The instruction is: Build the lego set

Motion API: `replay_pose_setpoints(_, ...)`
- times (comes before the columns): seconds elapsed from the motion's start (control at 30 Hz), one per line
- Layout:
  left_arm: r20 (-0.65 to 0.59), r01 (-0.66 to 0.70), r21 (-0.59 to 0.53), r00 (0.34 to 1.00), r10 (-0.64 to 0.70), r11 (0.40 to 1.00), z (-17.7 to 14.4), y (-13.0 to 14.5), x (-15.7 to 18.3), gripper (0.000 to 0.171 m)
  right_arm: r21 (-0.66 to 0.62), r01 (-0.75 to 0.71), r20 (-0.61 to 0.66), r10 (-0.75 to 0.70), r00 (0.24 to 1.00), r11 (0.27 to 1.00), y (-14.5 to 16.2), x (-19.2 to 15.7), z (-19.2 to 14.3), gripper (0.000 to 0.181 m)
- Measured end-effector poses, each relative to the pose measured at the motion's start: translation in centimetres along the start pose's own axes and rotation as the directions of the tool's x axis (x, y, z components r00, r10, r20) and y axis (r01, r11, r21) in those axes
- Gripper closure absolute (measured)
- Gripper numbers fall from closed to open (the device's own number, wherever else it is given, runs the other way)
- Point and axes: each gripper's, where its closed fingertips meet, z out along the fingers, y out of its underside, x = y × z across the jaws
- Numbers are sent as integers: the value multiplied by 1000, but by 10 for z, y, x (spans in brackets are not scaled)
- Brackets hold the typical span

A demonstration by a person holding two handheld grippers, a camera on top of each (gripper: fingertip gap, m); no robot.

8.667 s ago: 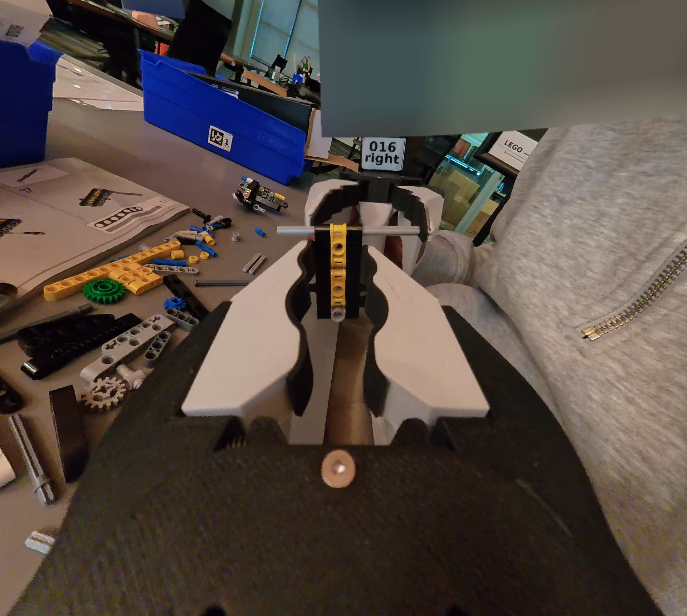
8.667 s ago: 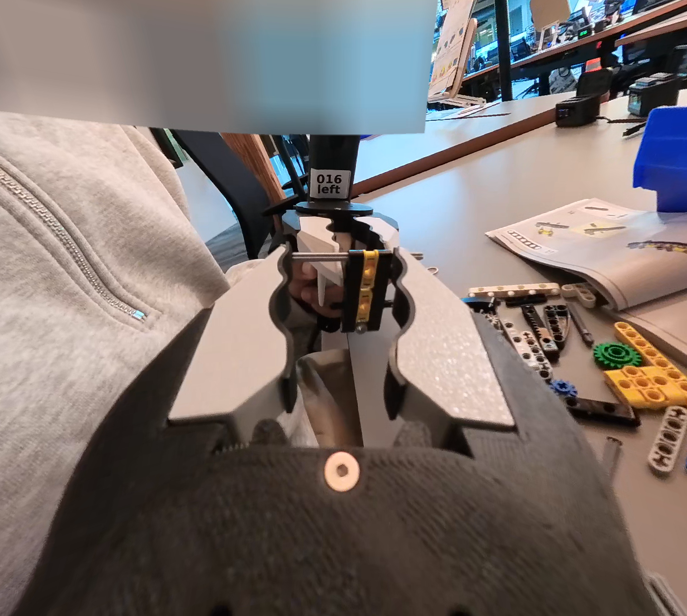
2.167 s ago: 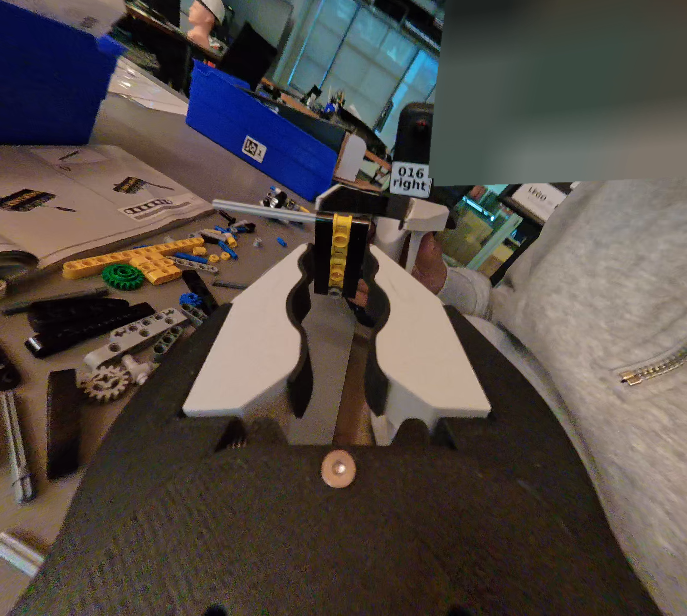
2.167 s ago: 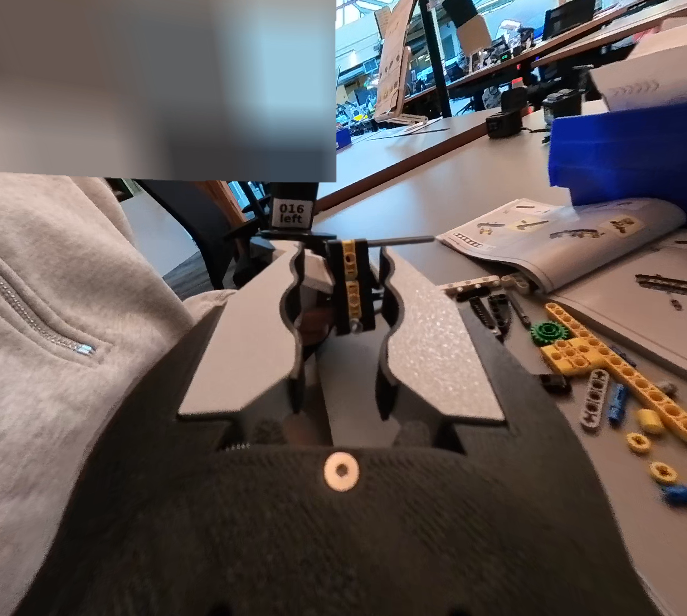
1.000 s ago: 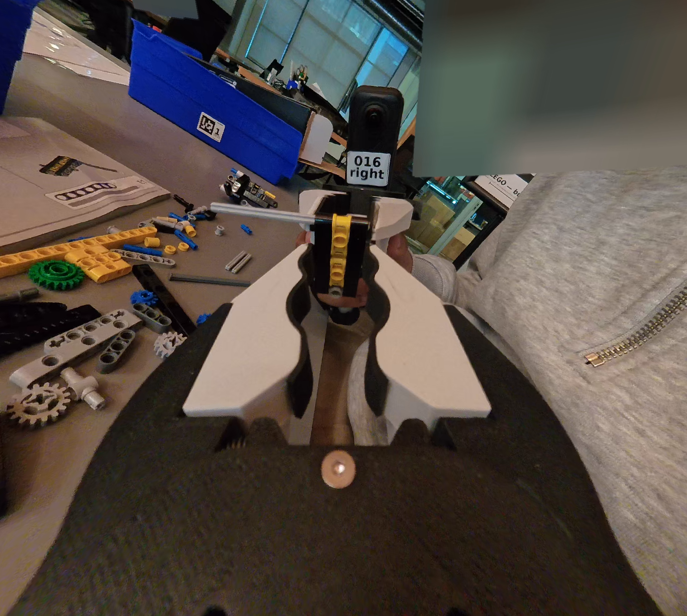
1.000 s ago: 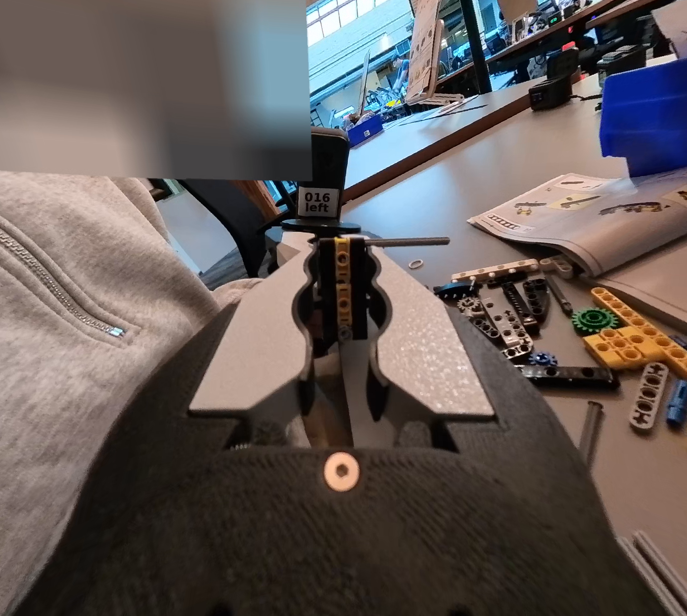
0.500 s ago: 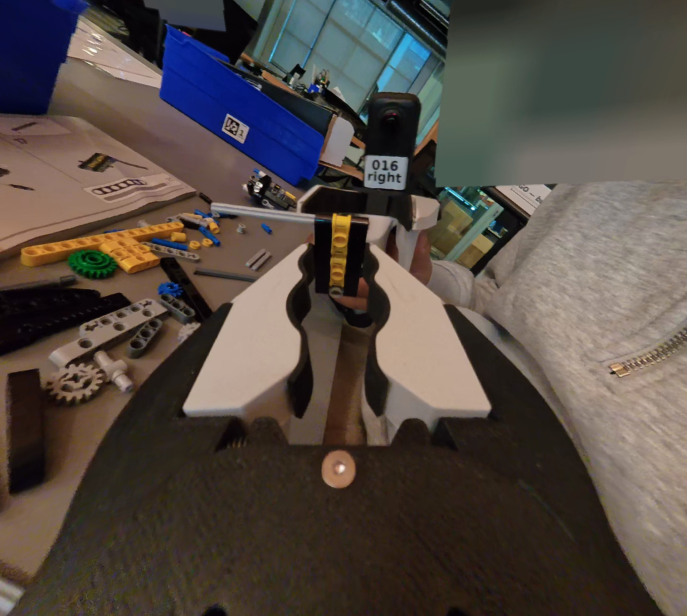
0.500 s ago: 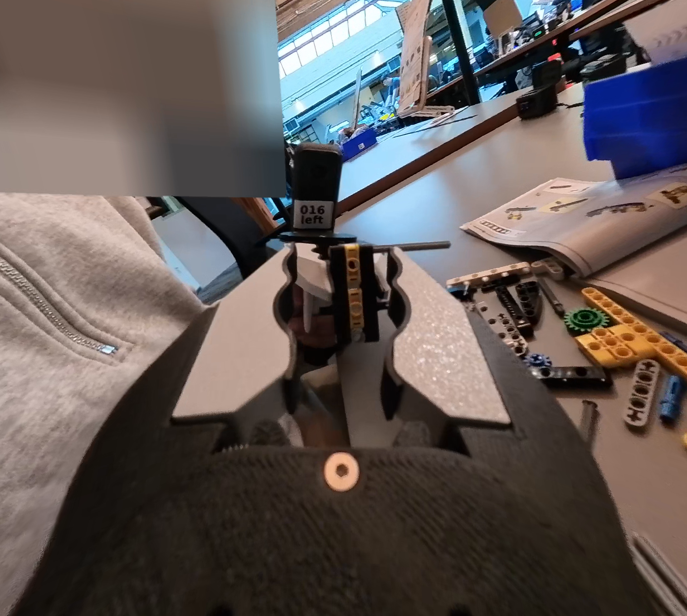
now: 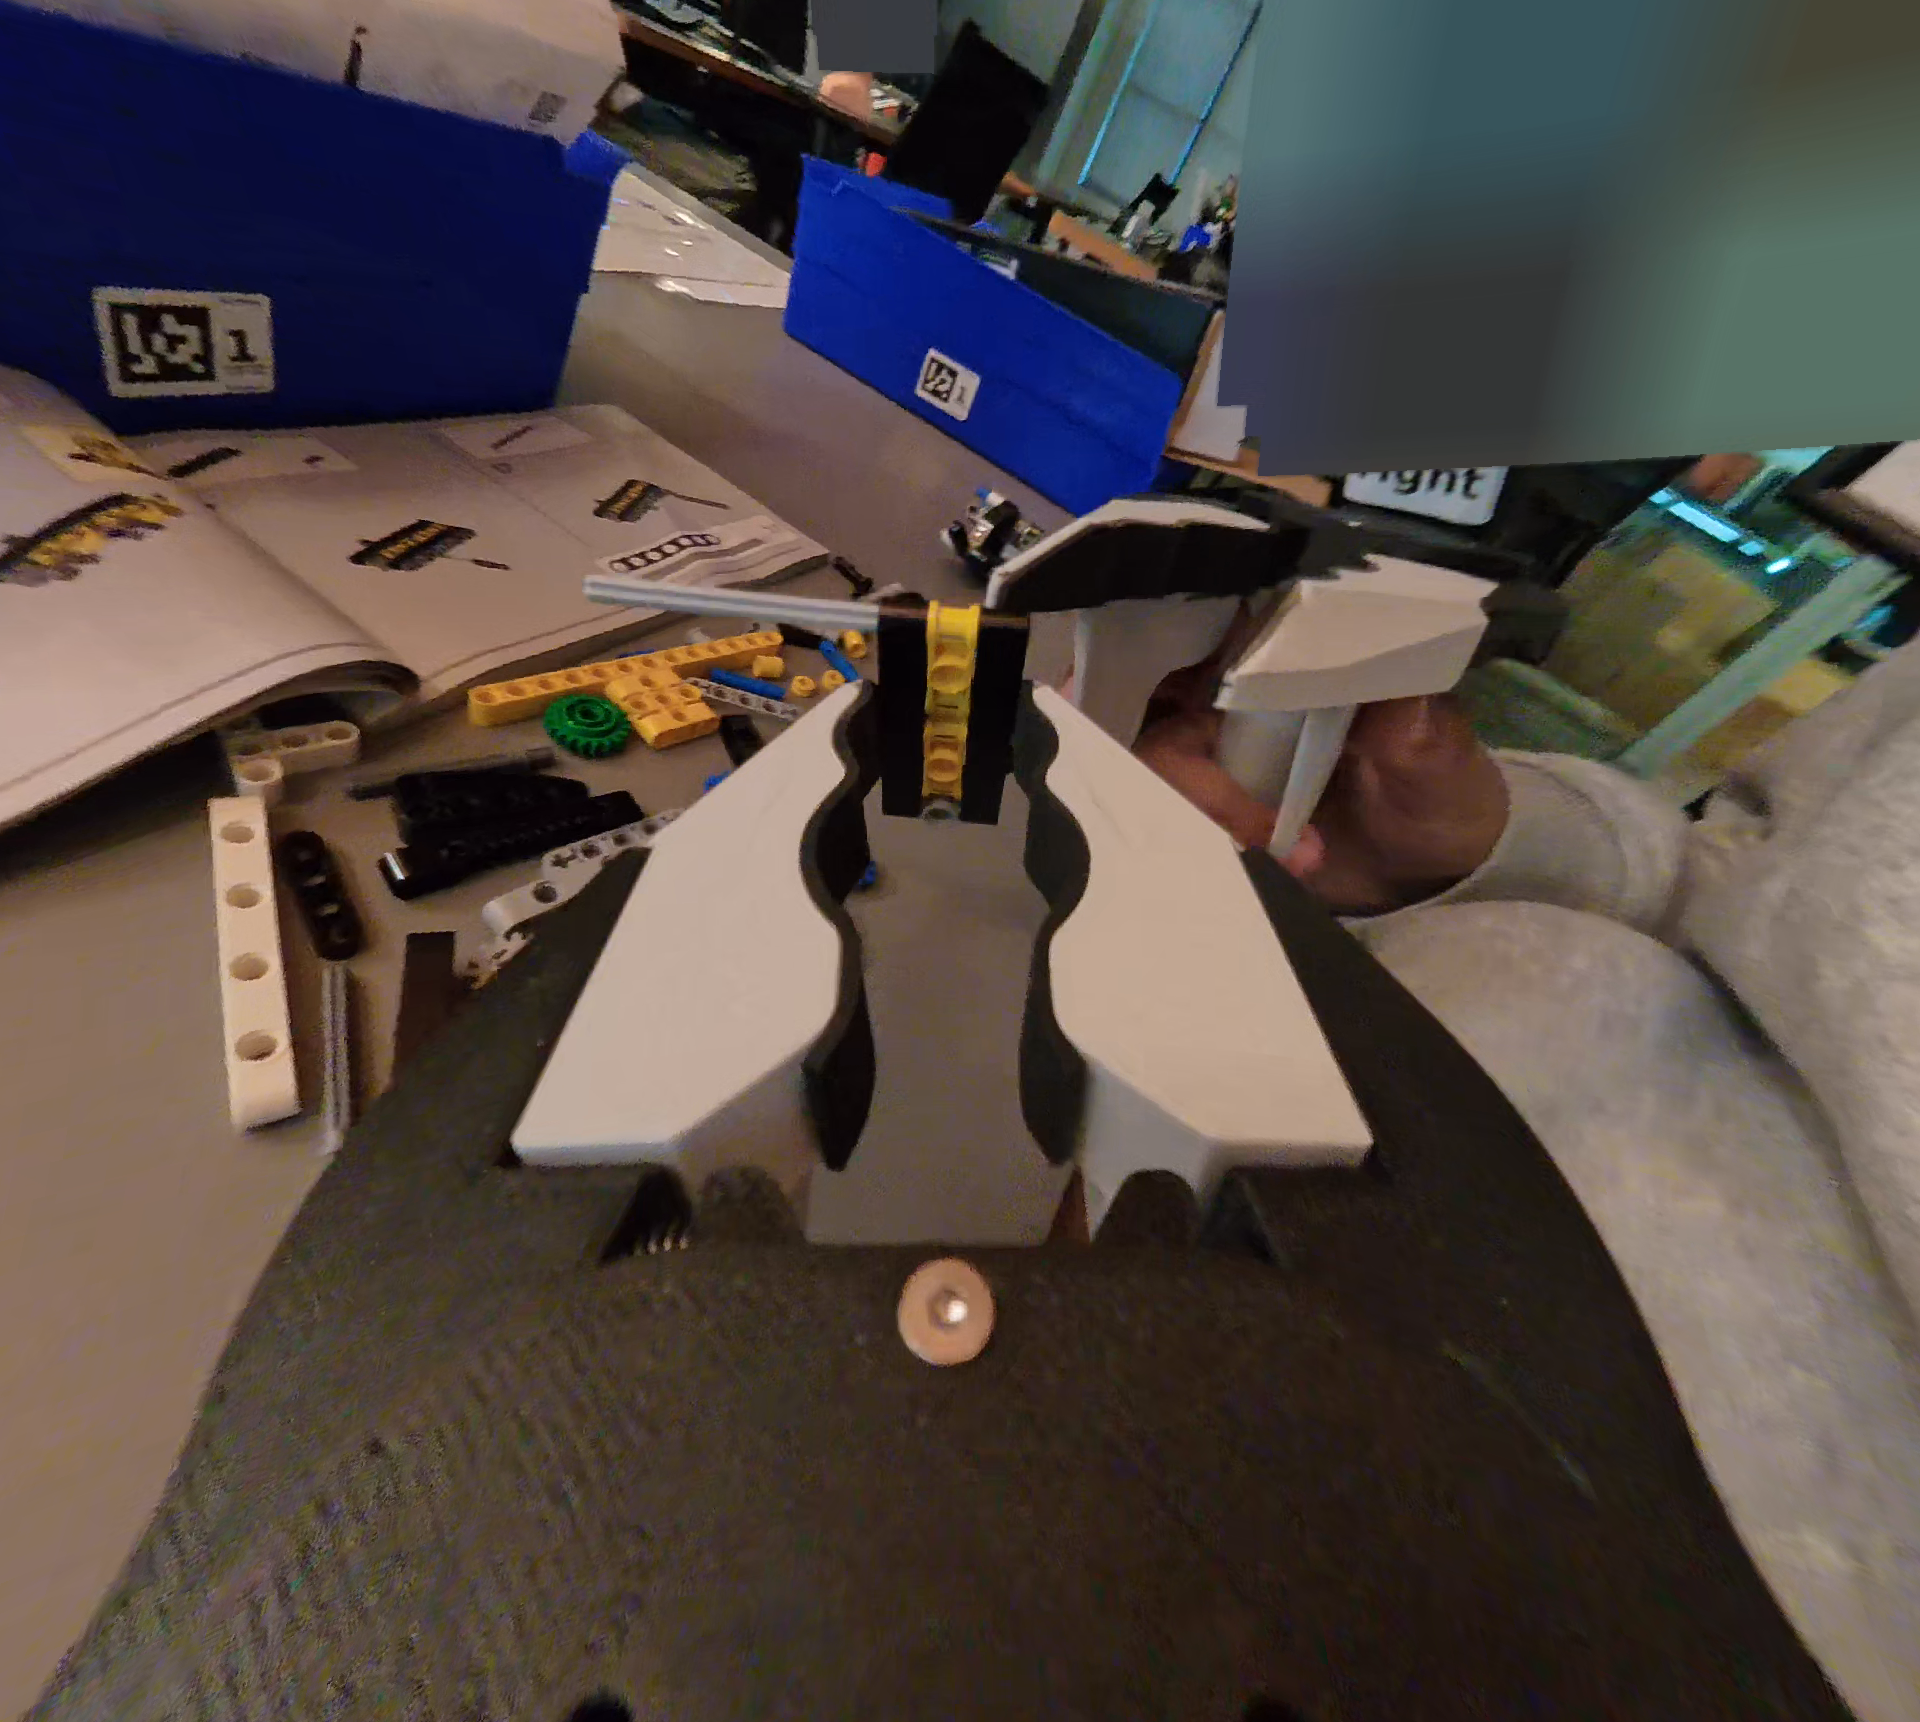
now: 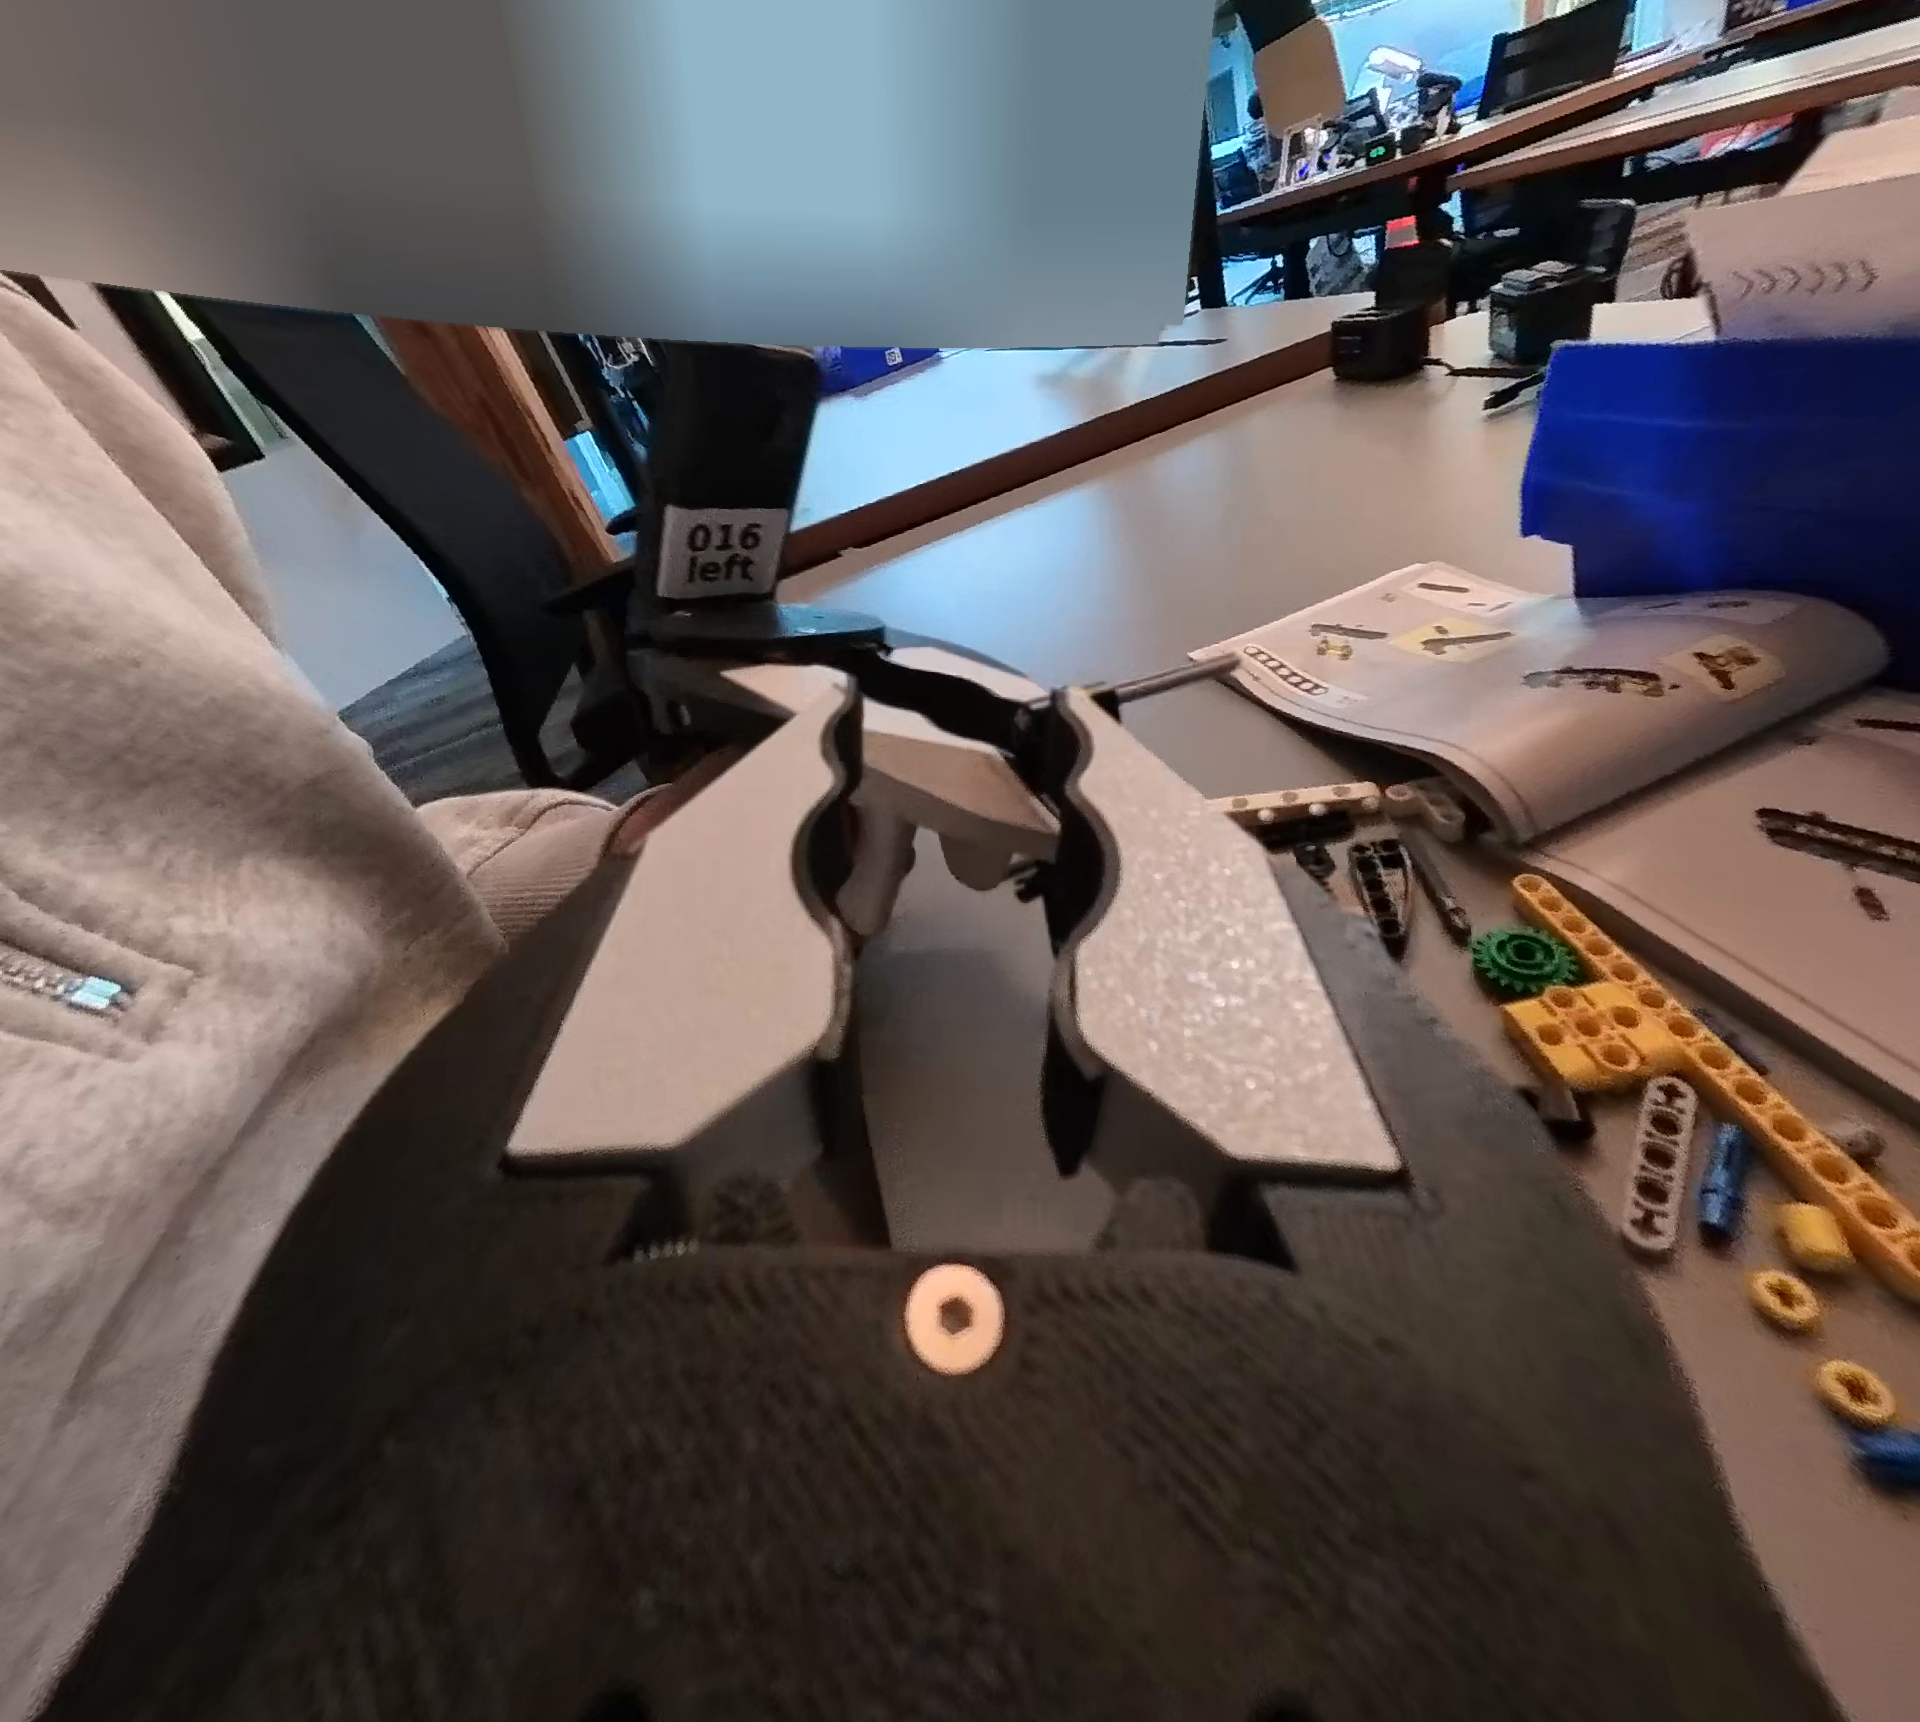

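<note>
In your left wrist view, your left gripper (image 9: 943, 742) grips the black-and-yellow lego beam assembly (image 9: 948, 716), its grey axle (image 9: 727, 604) pointing over the grey desk (image 9: 125, 1101). Loose pieces lie beside the open instruction booklet (image 9: 312, 571) and blue plastic bins (image 9: 312, 238).

In your right wrist view, your right gripper (image 10: 956, 768) stands parted, empty; office desks fill the room behind.

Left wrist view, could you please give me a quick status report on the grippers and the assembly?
Left gripper shut on black-and-yellow assembly, held upright. Grey axle sticks out sideways from its top. Right gripper open, at the assembly's top. Nothing blocking.
</note>
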Motion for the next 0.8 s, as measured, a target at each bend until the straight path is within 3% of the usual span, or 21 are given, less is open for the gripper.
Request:
replay_pose_setpoints(0.17, 44, -102, -30, 994, 104, 994, 0, 3, 1, 148, -19, -4, -43, 3, 999, 1000, 2, 7, 1, 167)
replay_pose_setpoints(0.37, 37, -112, -27, 993, 113, 993, 0, 3, 3, 148, 18, -85, -43, 86, 995, 996, -3, 15, -6, 181)
replay_pose_setpoints(0.57, 30, -109, -28, 993, 110, 994, 0, 3, 4, 148, 17, -79, -53, 80, 995, 997, -2, 18, -8, 181)
replay_pose_setpoints(0.8, 60, -104, -54, 992, 107, 993, 0, 7, -1, 148, 20, -129, -39, 130, 991, 991, 3, 18, -5, 159)
